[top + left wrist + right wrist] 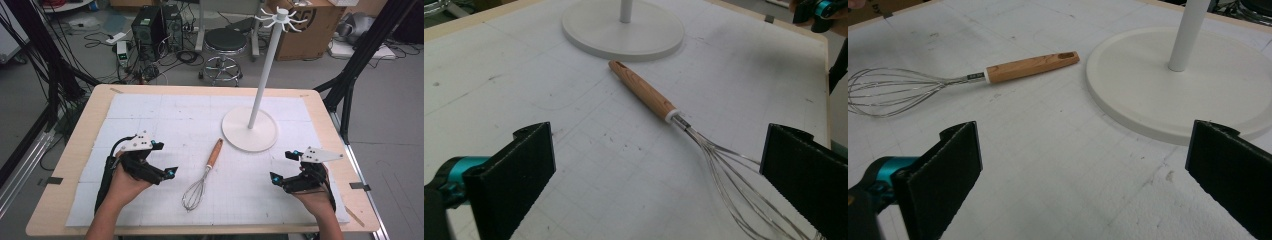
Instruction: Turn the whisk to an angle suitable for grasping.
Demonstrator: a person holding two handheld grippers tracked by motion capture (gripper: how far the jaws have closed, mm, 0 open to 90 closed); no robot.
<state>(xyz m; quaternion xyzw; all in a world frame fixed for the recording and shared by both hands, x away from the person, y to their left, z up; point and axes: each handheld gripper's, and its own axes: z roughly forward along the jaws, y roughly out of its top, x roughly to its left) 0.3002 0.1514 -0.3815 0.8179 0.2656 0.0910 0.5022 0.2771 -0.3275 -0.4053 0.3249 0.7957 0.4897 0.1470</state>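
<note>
Wire balloon whisk with wooden handle [206, 172] flat on white mat [150, 115], mid-table, handle's hanging hole toward white round-based hook stand [250, 129]. Left gripper [162, 160] and right gripper [282, 167] flanking it, jaws spread wide, empty, ready for pickup.

Whisk [202, 179] lies mid-mat, open mat on both sides toward each gripper. Far right: stand base [249, 131] just beside handle tip, pole [263, 70] rising above, blocks far-side approach.
</note>
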